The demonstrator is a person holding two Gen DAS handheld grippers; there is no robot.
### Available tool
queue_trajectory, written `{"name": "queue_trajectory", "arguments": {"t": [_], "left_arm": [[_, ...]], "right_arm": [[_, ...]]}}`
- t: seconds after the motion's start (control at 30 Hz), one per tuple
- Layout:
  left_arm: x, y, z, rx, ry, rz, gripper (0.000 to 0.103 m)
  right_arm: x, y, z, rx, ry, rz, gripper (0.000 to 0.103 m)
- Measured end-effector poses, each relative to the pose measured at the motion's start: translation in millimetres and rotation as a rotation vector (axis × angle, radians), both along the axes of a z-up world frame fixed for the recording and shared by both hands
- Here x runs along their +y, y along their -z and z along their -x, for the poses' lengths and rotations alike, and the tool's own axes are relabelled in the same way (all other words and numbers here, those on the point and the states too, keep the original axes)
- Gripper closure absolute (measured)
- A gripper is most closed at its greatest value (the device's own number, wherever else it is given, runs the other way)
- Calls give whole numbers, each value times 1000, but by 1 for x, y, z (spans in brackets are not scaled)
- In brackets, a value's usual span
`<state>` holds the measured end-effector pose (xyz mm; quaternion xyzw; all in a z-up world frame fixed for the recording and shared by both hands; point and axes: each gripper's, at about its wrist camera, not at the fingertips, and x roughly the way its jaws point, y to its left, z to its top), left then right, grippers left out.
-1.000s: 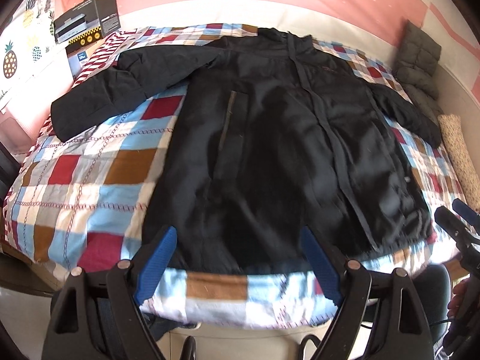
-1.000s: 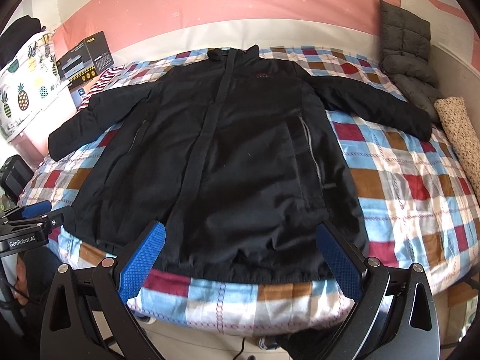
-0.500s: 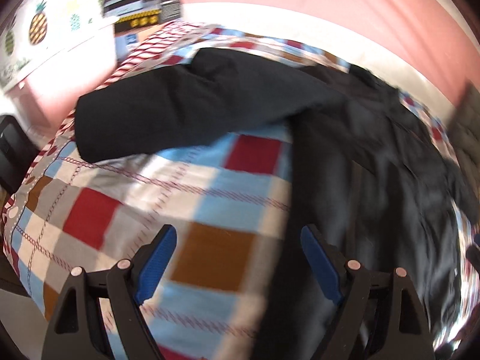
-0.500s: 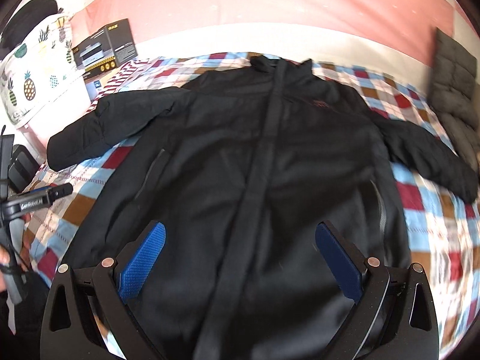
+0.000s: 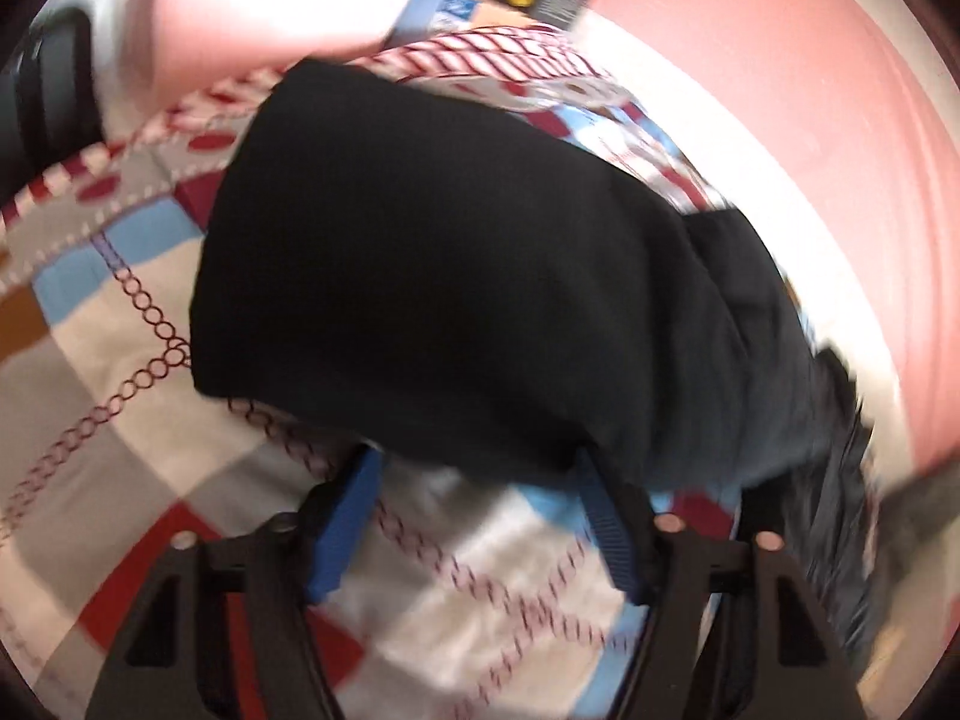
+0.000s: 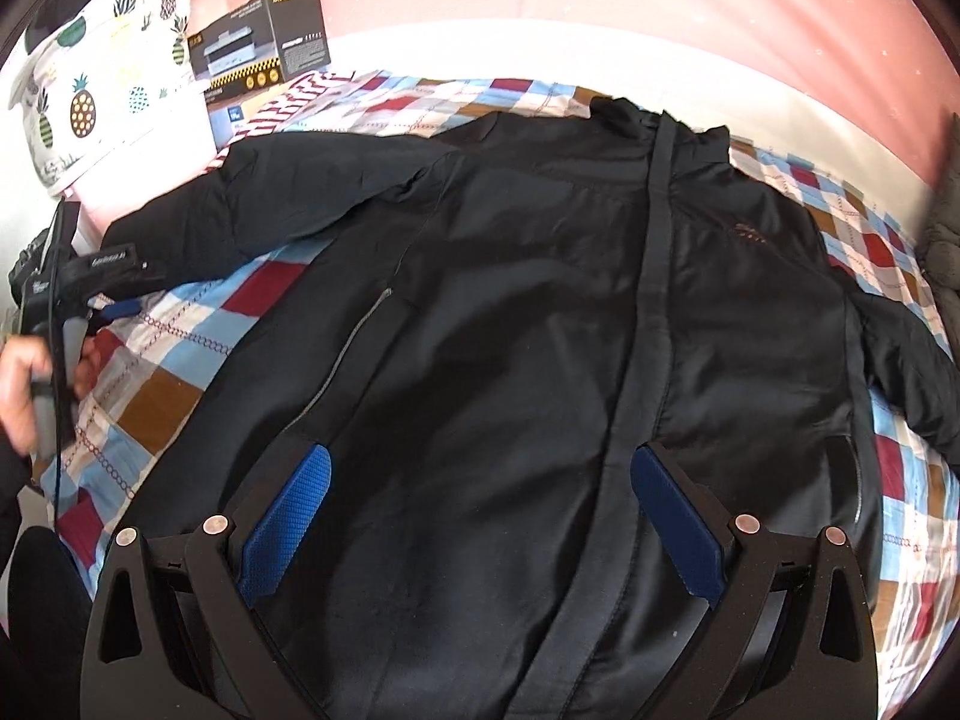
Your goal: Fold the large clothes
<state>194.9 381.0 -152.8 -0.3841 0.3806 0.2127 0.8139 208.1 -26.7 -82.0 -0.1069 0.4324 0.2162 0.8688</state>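
Observation:
A large black jacket (image 6: 510, 300) lies face up on the checked quilt (image 6: 180, 384), sleeves spread out. In the left wrist view its left sleeve (image 5: 450, 276) fills the frame, cuff end toward me. My left gripper (image 5: 480, 459) is at the sleeve's near edge, its jaws closing, the fabric's edge lying over both blue fingertips; the pads do not visibly press it. The same gripper (image 6: 114, 300) shows at the far left of the right wrist view, held by a hand (image 6: 24, 372). My right gripper (image 6: 480, 480) hovers open over the jacket's lower front, nothing between its pads.
A black-and-yellow box (image 6: 264, 42) and a pineapple-print pillow (image 6: 90, 90) sit at the bed's far left corner. A grey padded cushion (image 6: 948, 228) leans at the right edge. A pink wall runs behind the bed.
My left gripper swung left from the jacket's hem to the left sleeve, dropped close to it, and its jaws narrowed. My right gripper shifted left over the jacket's front.

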Motion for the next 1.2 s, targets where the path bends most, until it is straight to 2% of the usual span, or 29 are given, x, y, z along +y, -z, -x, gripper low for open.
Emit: {"name": "queue_trajectory", "arguments": {"t": [0.1, 0.2, 0.23, 0.3, 0.4, 0.47, 0.57, 0.7, 0.87, 0.97, 1.03, 1.2], "left_arm": [[12, 2, -1, -64, -58, 49, 36], [18, 3, -5, -95, -96, 65, 36], [19, 4, -8, -94, -109, 60, 39], [20, 2, -9, -60, -131, 18, 64], [17, -13, -17, -40, -100, -42, 80], [15, -36, -21, -56, -72, -103, 83], [4, -85, -23, -122, -11, -174, 86], [-26, -164, -39, -234, 104, -293, 86], [-81, -236, -67, -334, 251, -368, 86], [-124, -259, -97, -369, 340, -362, 87], [-154, -268, -122, -384, 398, -348, 87], [-243, -257, -174, -380, 550, -325, 87]], "right_arm": [[1, 3, -2, 2, 0, 7, 2], [2, 5, -5, 5, 2, 10, 2], [1, 6, -6, 7, 3, 9, 2], [0, 5, -7, 6, 5, 9, 2], [-3, 5, -8, 5, 13, 9, 2], [-9, 5, -11, 0, 23, 14, 2], [-21, 5, -19, -9, 51, 19, 2], [-41, 5, -34, -8, 108, 14, 2], [-64, 4, -48, 10, 152, 1, 3], [-75, 1, -57, 3, 161, 8, 4], [-83, -2, -64, -2, 163, 0, 9], [-115, -11, -86, -5, 226, -56, 9]]}}
